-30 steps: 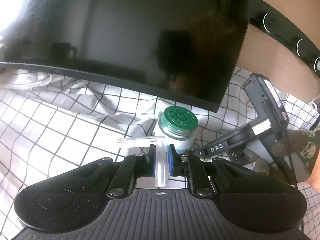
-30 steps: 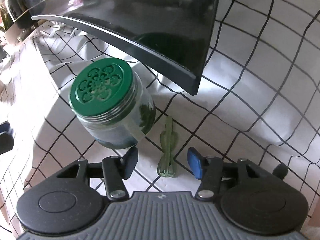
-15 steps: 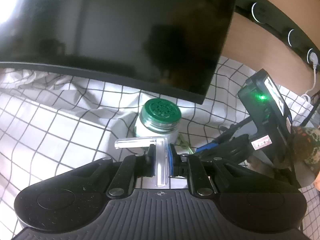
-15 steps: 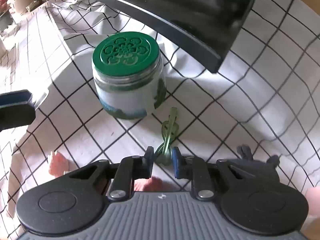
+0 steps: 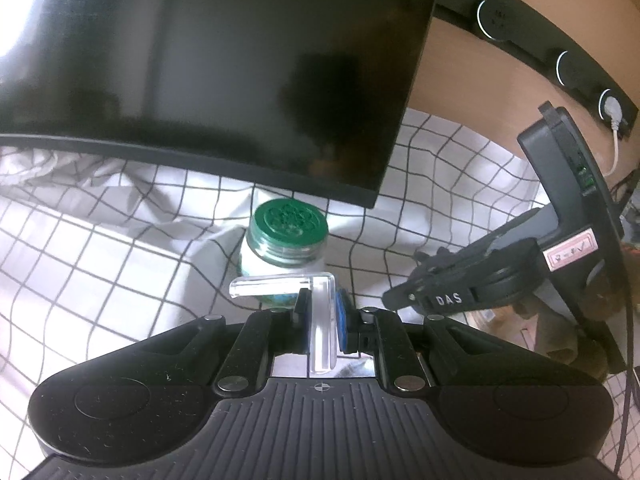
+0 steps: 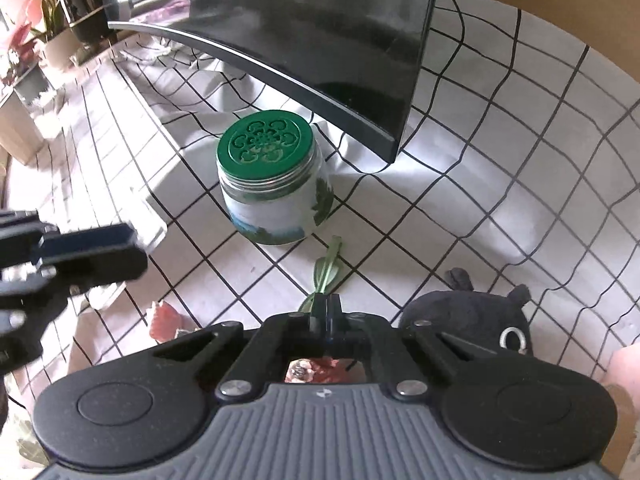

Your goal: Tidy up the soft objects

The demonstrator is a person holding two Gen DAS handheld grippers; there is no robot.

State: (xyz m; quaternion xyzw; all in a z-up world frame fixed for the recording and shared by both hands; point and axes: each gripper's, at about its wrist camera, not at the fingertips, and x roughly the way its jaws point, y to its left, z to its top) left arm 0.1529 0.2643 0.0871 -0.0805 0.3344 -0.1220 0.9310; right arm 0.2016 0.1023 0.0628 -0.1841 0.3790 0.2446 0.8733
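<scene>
From the left wrist view, one left gripper (image 5: 320,312) was clamped on one clear L-shaped plastic piece (image 5: 316,304), glassy and smooth, one arm upright between the pads and the other pointing left. One glass jar (image 5: 284,240) with a ribbed green lid stood on the checked cloth (image 5: 100,256), just below the lower right corner of one dark, glossy curved monitor (image 5: 216,64). The right gripper (image 5: 404,298) reached in from the right edge, its black body marked with white letters. Against the earlier frame, the jar looked smaller and farther off.

From the right wrist view, the right gripper (image 6: 326,304) had just been closing, and its pads now met on the near end of one thin, limp green band (image 6: 326,270), which lay on the cloth toward the jar (image 6: 276,184). A second ago the pads stood apart on either side of it. One black plush toy (image 6: 468,312), fuzzy and rounded, lay near the cloth's front edge at the right; one pink crumpled piece (image 6: 166,318) lay at the left.
</scene>
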